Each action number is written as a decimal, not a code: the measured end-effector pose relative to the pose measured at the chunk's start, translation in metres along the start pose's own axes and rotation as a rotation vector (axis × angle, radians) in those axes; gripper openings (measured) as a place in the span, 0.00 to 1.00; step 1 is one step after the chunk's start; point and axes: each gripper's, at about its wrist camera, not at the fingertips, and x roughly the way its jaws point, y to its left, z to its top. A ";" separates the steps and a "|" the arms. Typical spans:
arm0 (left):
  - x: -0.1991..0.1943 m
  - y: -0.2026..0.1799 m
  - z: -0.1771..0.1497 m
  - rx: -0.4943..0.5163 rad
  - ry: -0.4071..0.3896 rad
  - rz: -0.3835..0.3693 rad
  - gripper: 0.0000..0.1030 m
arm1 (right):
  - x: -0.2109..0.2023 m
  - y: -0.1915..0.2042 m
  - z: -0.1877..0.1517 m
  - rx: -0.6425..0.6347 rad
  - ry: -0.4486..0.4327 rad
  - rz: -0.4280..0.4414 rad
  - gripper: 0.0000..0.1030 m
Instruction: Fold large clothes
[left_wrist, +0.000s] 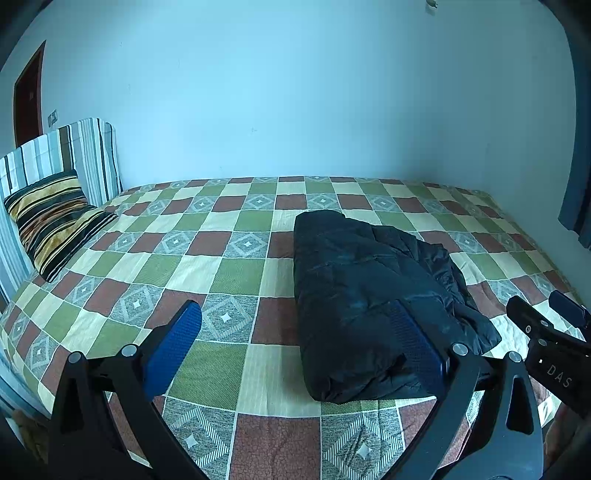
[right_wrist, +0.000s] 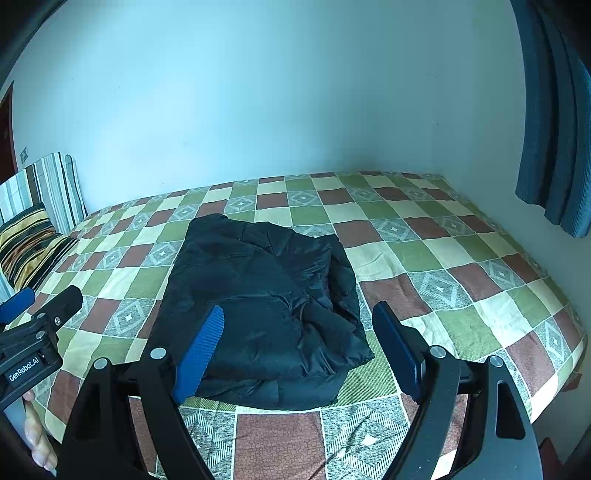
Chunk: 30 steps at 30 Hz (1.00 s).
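Observation:
A black padded jacket lies folded into a thick bundle on the checked bedspread; it also shows in the right wrist view. My left gripper is open and empty, held above the near edge of the bed, its right pad in front of the bundle's near end. My right gripper is open and empty, held above the bundle's near right corner. The right gripper also shows in the left wrist view, and the left gripper in the right wrist view.
A striped pillow leans on a striped headboard cushion at the far left. A pale wall runs behind the bed. Blue curtains hang at the right. The bedspread lies flat around the bundle.

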 end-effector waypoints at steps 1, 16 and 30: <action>0.000 0.000 0.000 0.000 -0.002 0.002 0.98 | 0.000 0.000 0.000 0.000 0.000 -0.001 0.79; -0.009 -0.004 -0.001 0.027 -0.034 0.004 0.98 | 0.000 0.001 0.000 -0.004 0.000 -0.001 0.79; -0.003 -0.002 -0.002 0.027 -0.025 -0.029 0.98 | 0.000 0.000 -0.005 -0.009 0.008 -0.002 0.79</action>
